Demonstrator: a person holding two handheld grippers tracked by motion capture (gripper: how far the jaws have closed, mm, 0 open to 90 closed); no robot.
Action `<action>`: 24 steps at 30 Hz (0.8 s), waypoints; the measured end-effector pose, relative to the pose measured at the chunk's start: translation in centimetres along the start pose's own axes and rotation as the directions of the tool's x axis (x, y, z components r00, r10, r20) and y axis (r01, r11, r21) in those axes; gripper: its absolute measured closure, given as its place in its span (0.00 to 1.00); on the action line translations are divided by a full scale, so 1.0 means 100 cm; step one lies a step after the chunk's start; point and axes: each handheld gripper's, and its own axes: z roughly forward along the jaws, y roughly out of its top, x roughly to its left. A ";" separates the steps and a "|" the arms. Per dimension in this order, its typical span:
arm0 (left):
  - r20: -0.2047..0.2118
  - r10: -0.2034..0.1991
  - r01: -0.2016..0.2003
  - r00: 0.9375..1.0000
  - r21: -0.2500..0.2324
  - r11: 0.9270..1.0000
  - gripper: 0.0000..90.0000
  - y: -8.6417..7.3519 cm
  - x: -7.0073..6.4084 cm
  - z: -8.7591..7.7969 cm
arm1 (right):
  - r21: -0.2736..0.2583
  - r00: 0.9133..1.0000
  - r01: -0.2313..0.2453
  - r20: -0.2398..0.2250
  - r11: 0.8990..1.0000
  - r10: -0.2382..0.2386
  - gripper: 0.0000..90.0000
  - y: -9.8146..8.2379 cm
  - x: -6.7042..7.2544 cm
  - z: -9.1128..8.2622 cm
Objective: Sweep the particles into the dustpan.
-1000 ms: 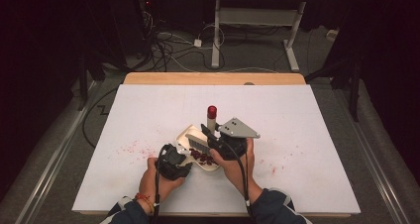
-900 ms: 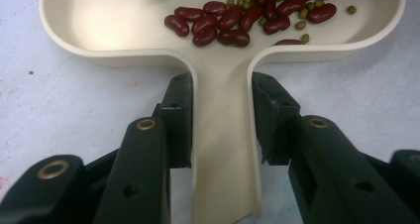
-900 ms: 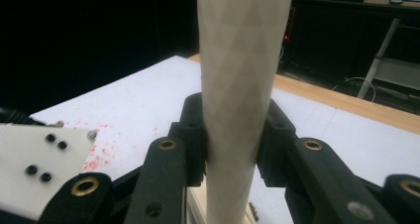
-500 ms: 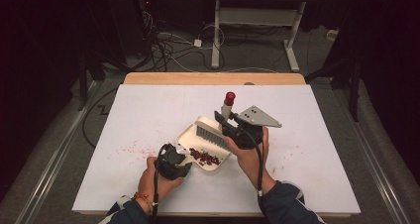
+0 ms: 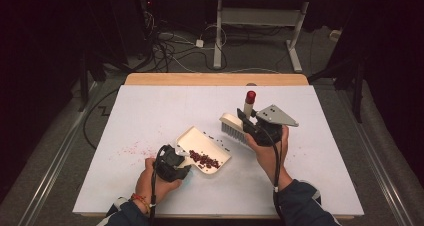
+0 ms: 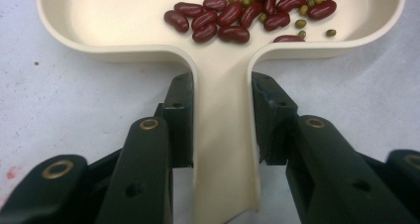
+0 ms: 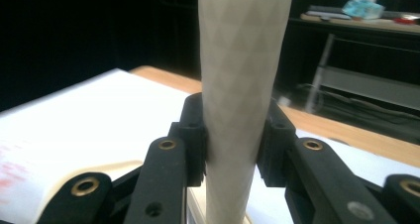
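Bristles of the brush (image 5: 234, 132) are hard to make out from the high view, showing just as a grey strip under its cream head; in the right gripper view the brush handle (image 7: 237, 100) runs out of sight at top and bottom. The dustpan (image 5: 202, 148) is cut off by the upper edge of the left gripper view, so its far rim is unseen there. Inside it lie dark red kidney beans (image 6: 233, 16) with a few small green beans (image 6: 300, 23), gathered near the handle end. The left gripper (image 6: 220, 117) is clamped on the dustpan's handle, near the front edge of the tabletop (image 5: 150, 111), left of centre. The right gripper (image 7: 232, 135) grips the brush handle, holding the brush above the tabletop toward its middle, just right of the dustpan and apart from it. Faint red specks (image 5: 131, 148) dot the sheet left of the pan.
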 end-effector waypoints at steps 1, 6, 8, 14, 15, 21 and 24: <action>0.001 -0.004 0.004 1.000 -0.001 1.000 0.71 -0.001 0.000 0.000 | 0.000 1.000 0.000 0.000 1.000 0.000 0.78 0.000 0.000 0.000; -0.001 -0.002 0.002 1.000 0.001 1.000 0.71 -0.002 0.000 -0.001 | 0.042 0.999 0.052 -0.019 0.998 -0.051 0.78 -0.008 0.013 0.007; -0.003 0.000 0.000 1.000 -0.001 1.000 0.71 -0.002 0.000 0.000 | 0.052 0.995 0.083 -0.059 0.995 -0.080 0.77 -0.007 0.028 0.006; -0.001 -0.004 0.004 1.000 -0.002 1.000 0.71 -0.003 0.000 0.000 | 0.052 0.991 0.108 -0.091 0.993 -0.103 0.77 -0.008 0.047 0.005; -0.002 -0.004 0.004 1.000 -0.002 1.000 0.71 -0.003 0.000 0.000 | 0.053 0.989 0.111 -0.099 0.992 -0.105 0.77 -0.008 0.050 0.004; -0.002 -0.002 0.002 1.000 0.002 1.000 0.71 -0.001 0.000 -0.001 | 0.049 0.985 0.095 -0.146 0.994 -0.086 0.77 -0.006 0.058 0.001; -0.001 0.004 -0.004 1.000 0.002 1.000 0.71 0.000 0.001 -0.004 | 0.043 0.981 0.070 -0.184 0.997 -0.061 0.77 -0.004 0.061 -0.001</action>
